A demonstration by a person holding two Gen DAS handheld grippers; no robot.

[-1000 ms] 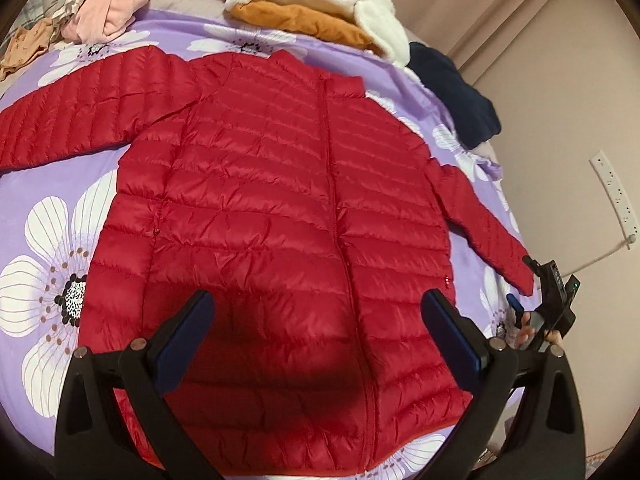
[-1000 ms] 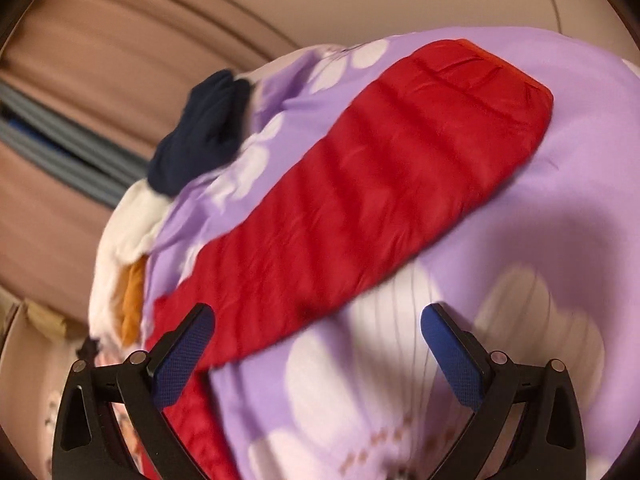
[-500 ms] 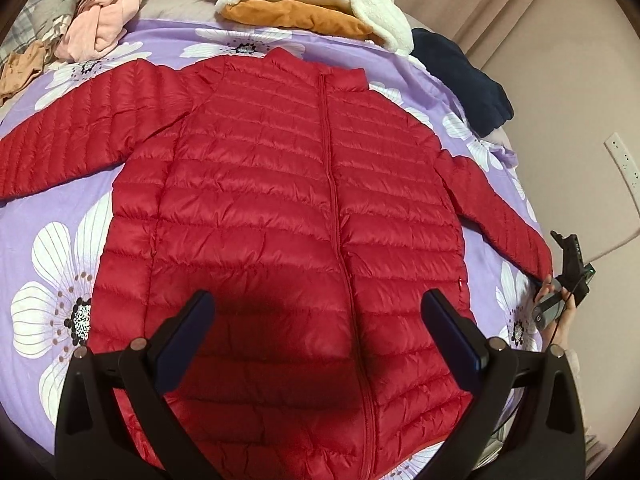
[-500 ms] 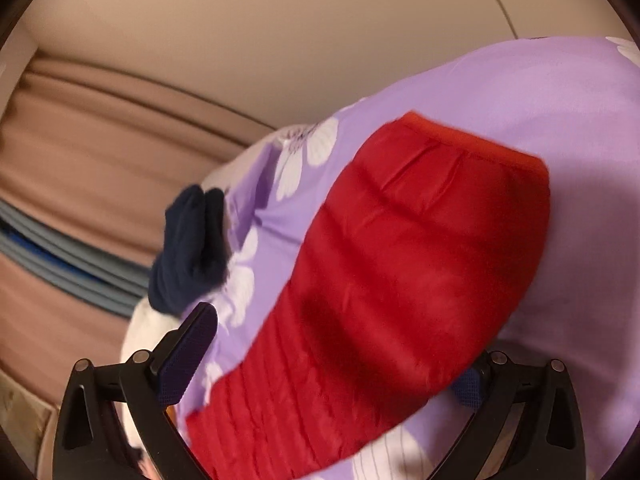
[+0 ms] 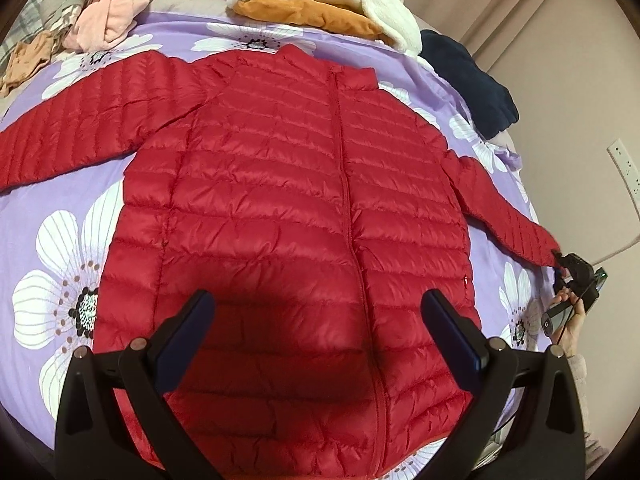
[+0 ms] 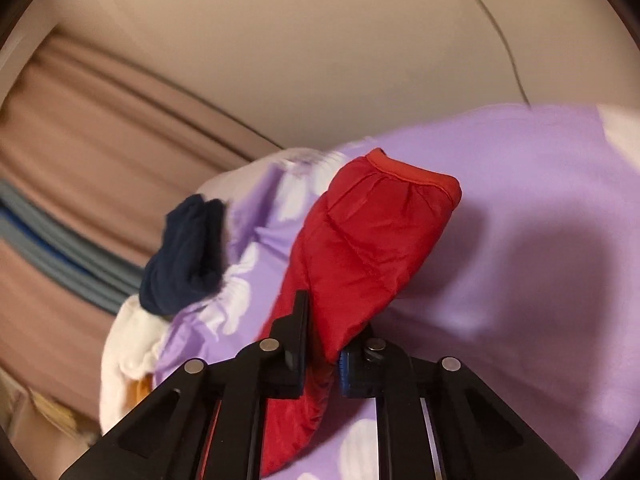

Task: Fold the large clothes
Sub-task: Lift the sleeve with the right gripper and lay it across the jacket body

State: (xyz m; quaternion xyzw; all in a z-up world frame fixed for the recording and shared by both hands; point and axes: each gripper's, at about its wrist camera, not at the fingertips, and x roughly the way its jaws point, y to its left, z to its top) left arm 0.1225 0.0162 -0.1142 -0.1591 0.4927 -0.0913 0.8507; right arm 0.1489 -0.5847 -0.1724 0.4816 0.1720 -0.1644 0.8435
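The red jacket [image 5: 288, 216] is spread flat, front up, across the middle of the bed [image 5: 60, 208], so it's laid out for folding. The right gripper [image 6: 320, 356] has clamped down on the sleeve cuff [image 6: 384, 232] near the bed's right edge, probably to swing that sleeve inward. The left gripper [image 5: 318, 332] hangs spread wide above the hem, holding nothing.

Bare purple sheet [image 5: 80, 196] flanks the jacket [image 5: 288, 208]; clothes pile [image 5: 320, 4] blocks beyond.
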